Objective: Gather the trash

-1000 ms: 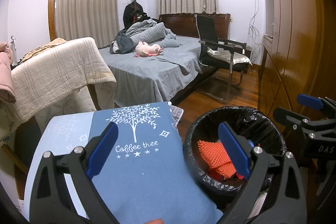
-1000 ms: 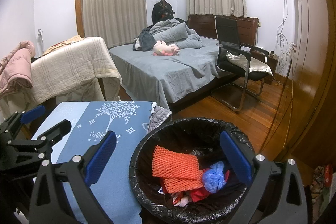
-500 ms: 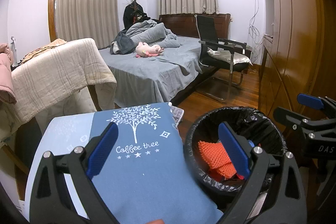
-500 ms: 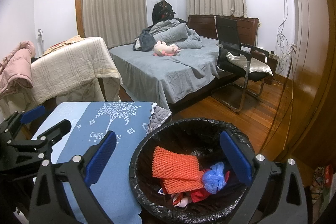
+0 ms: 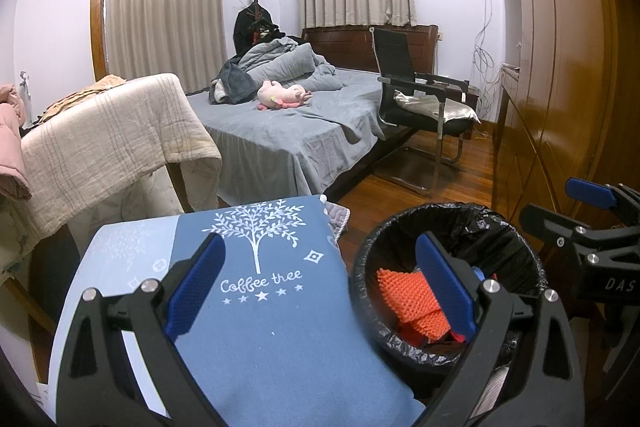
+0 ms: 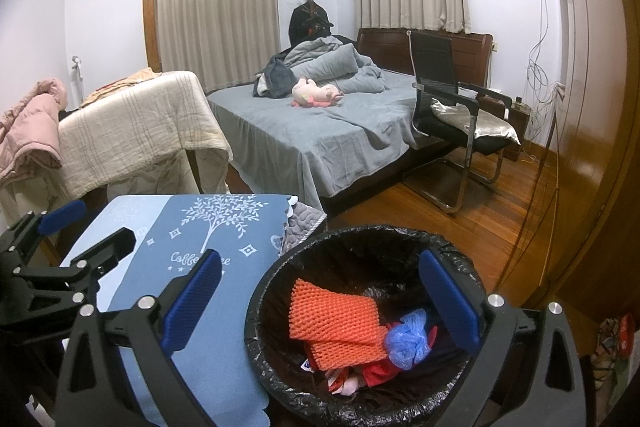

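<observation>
Nothing has changed since a second ago: both hand-held grippers, left (image 5: 316, 291) and right (image 6: 320, 301), hang wide open and empty over the round black-lined trash bin (image 6: 280, 267), with orange foam netting (image 6: 334, 317) inside; the collecting looks finished.

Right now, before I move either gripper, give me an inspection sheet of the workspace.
Surface: blue cloth on the table, bare.
Job's things: bin with black liner holds orange mesh, blue wrapper, red scraps.
Clutter: nothing seen on the cloth.
Grippers: left gripper open, empty, over cloth and bin edge; right gripper open, empty, over bin.
Cables: wires hang on far wall.
Surroundings: bed with pink plush, chair, wardrobe.
</observation>
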### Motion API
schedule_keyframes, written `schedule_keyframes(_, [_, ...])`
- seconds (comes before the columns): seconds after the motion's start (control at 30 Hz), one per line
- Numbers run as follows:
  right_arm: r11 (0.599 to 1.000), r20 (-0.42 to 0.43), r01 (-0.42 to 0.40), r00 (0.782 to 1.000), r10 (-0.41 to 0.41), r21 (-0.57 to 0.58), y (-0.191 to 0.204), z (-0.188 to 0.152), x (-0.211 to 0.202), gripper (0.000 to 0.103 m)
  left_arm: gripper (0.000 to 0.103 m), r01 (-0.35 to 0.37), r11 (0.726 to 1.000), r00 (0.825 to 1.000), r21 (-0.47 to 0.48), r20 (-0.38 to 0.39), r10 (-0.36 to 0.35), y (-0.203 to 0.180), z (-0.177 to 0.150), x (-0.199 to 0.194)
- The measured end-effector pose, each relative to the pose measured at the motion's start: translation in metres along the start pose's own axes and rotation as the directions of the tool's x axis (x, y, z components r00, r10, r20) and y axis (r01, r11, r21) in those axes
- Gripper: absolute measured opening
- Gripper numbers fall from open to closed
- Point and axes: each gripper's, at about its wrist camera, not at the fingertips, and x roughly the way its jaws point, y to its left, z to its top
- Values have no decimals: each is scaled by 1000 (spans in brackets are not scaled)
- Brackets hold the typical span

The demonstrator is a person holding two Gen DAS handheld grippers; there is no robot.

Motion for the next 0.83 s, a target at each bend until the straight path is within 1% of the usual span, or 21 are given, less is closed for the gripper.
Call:
schedule_keyframes(0.53, [1000,-2,-4,1000,4,-1,3,-1,1,97,93,-3,1000,1000,5,4,3,1,0,0])
schedule_keyframes(0.83, [1000,-4,8,1000,-8,12,3,-7,6,97,93,-3,1000,1000,2,-4,3,2,-2,1])
